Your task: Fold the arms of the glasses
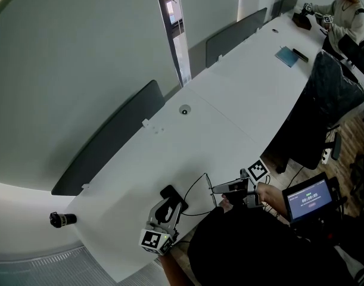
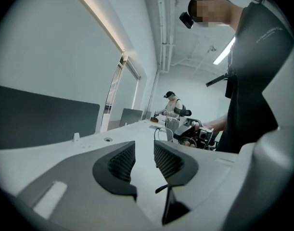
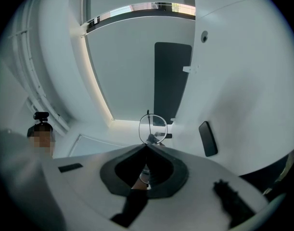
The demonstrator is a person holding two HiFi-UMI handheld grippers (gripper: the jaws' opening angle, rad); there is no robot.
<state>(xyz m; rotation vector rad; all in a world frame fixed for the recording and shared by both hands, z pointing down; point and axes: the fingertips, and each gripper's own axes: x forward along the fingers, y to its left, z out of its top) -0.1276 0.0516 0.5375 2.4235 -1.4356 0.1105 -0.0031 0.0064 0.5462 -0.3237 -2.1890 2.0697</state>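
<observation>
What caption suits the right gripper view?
Right tool shut on thin-framed glasses, white table beyond.

The white table (image 1: 229,94) carries a flat black object (image 3: 208,138) and a blue notebook (image 1: 286,56).

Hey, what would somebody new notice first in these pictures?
Thin wire-rimmed glasses are pinched in the shut right gripper, over the near end of the long white table. To its left, the left gripper stands open and empty. At the table's far end is another person.
</observation>
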